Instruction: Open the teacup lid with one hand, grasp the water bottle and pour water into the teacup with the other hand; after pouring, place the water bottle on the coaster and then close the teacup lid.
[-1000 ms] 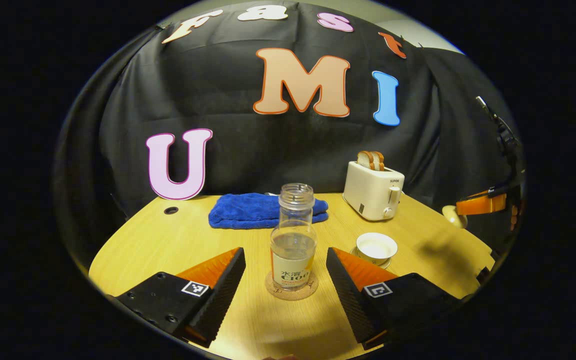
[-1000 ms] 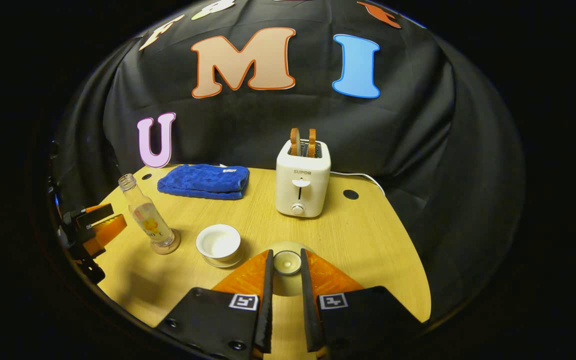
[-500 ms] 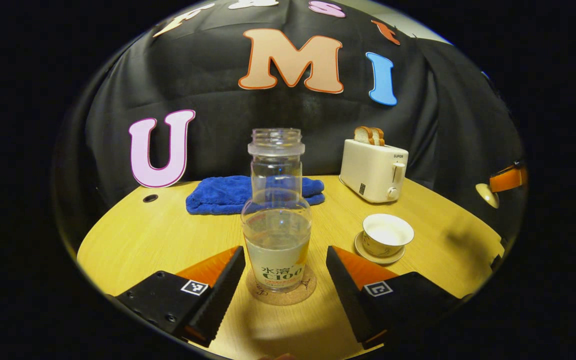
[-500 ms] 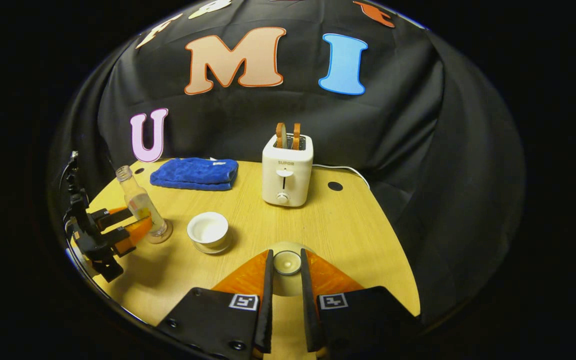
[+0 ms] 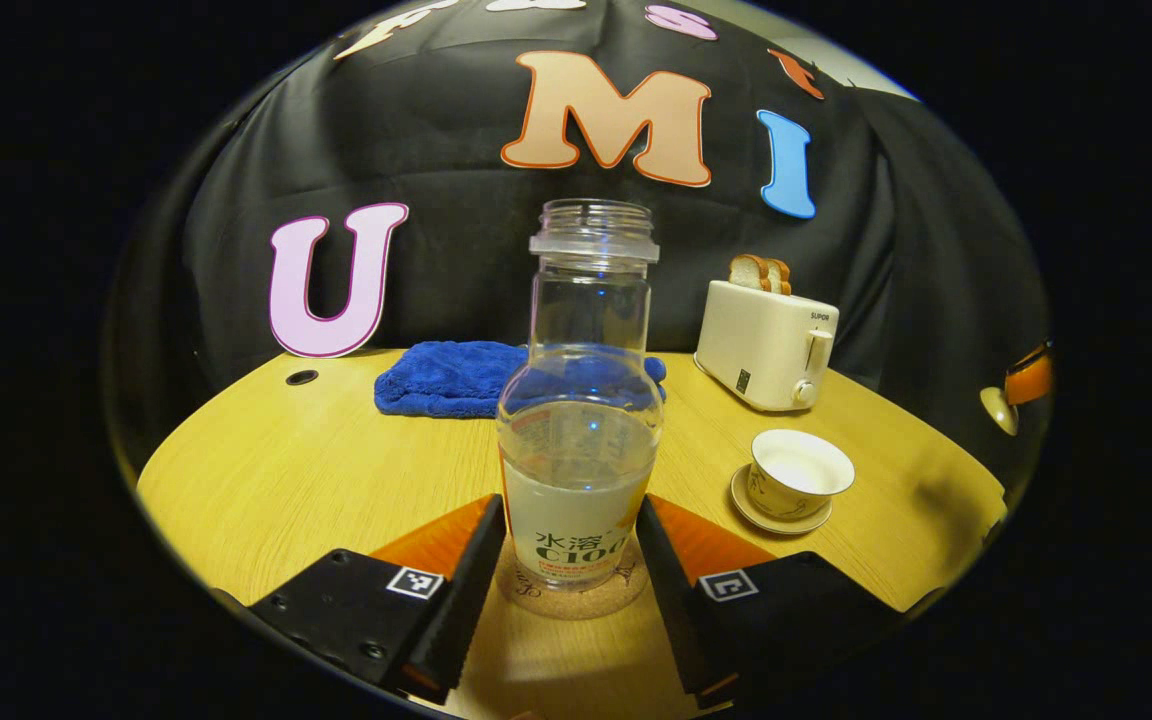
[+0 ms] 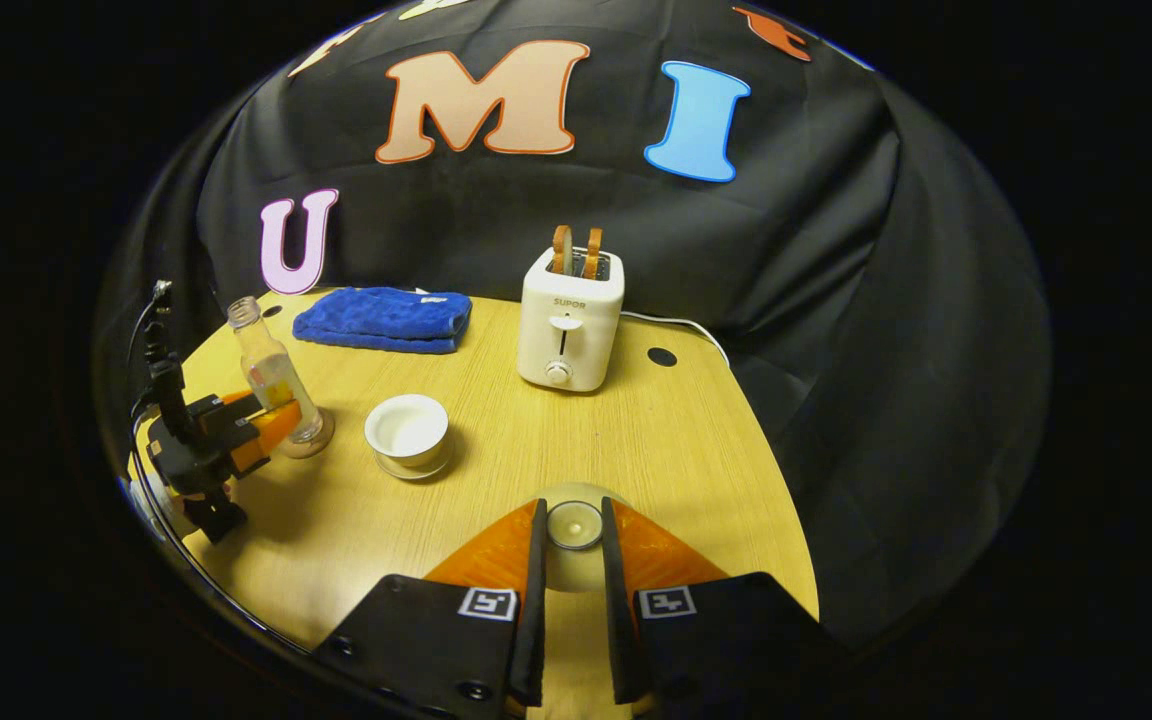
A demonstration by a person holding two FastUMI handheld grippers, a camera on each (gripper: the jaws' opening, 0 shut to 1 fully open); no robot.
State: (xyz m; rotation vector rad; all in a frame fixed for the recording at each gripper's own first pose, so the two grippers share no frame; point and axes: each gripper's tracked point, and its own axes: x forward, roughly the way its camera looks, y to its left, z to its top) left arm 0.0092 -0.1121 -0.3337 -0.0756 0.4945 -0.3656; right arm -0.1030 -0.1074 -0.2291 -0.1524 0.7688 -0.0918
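A clear water bottle (image 5: 578,400), uncapped and partly full, stands upright on a round cork coaster (image 5: 576,600). My left gripper (image 5: 571,505) has its two fingers pressed against the bottle's lower sides; the right gripper view shows that gripper (image 6: 261,422) around the bottle (image 6: 271,370). The open teacup (image 5: 801,472) sits on its saucer (image 5: 778,515) to the bottle's right and holds pale liquid. My right gripper (image 6: 573,505) is shut on the knob of the teacup lid (image 6: 574,524), held in the air away from the teacup (image 6: 406,430). The lid (image 5: 998,408) also appears at the left gripper view's far right.
A white toaster (image 6: 571,330) with two bread slices stands at the back, its cord trailing right. A folded blue towel (image 6: 381,318) lies at the back left. The round wooden table (image 6: 636,450) ends close behind the left gripper.
My left gripper moved forward until the bottle sat between its fingers, and the fingers narrowed onto it. The right gripper kept the lid and drifted slightly back from the table.
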